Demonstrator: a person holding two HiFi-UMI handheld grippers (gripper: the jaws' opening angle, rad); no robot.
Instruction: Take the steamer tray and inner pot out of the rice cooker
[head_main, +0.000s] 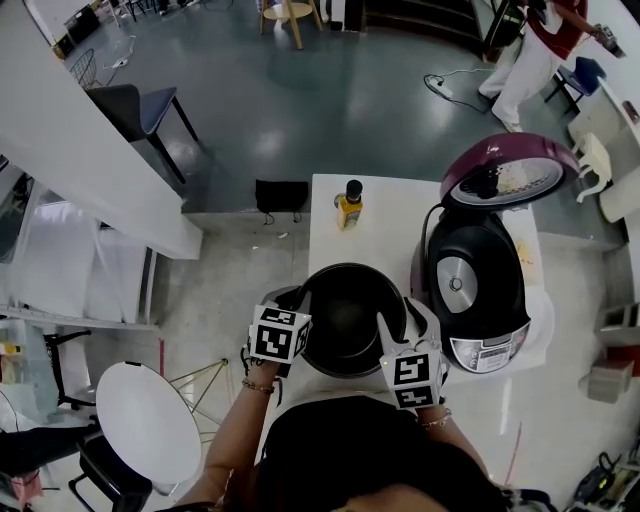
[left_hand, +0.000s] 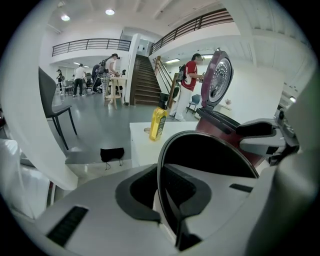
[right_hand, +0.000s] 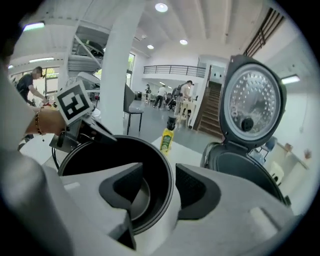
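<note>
The black inner pot stands on the white table, just left of the rice cooker, whose maroon lid is up. My left gripper is shut on the pot's left rim; in the left gripper view the thin rim runs straight between the pads of that gripper. My right gripper straddles the right rim. In the right gripper view its jaws stand apart, with the pot wall between them and gaps on both sides. I cannot pick out the steamer tray for certain.
A yellow oil bottle stands at the table's far edge. A white round thing shows partly behind the cooker's right side. A round white stool is at the lower left, a dark chair farther off. A person stands beyond.
</note>
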